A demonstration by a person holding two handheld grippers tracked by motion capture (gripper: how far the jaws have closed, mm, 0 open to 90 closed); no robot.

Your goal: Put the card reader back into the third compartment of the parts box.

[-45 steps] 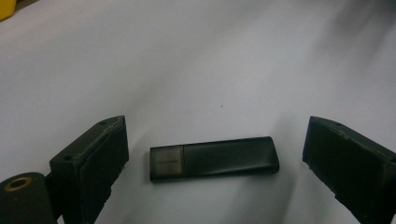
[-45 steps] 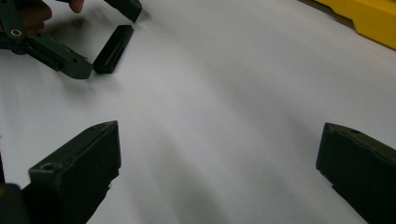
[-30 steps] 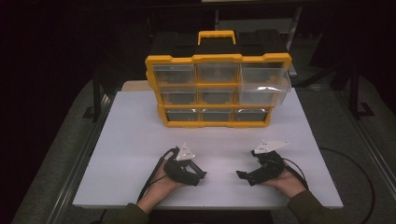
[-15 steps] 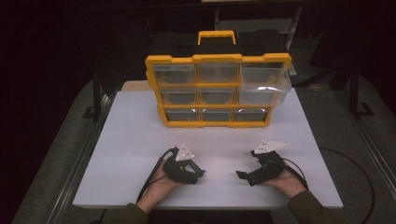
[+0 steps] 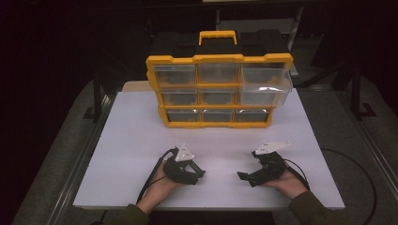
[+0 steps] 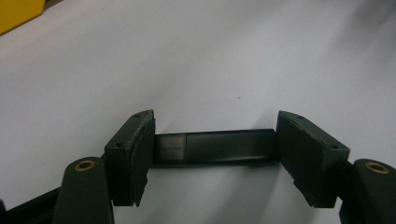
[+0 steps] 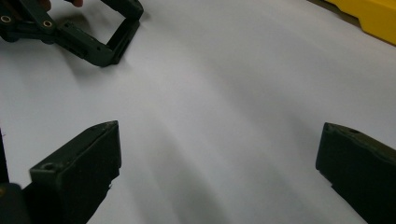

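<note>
A small dark flat stick lies on the white table top. My left gripper has just been closing on it, and both pads now press on the stick's two ends. In the high view the left gripper rests low on the table at front left, held by a hand. My right gripper sits at front right. Its jaws stand wide apart over bare table, and nothing lies between them in the right gripper view. That view also shows the left gripper farther off with the stick.
A yellow organiser box with clear drawers and a handle stands at the back of the table. Its upper right drawer is pulled out. Cables trail from both grippers toward the front edge. Dark surroundings lie beyond the table.
The left gripper's jaws have drawn closer together around the stick. Both hands stayed where they were.
</note>
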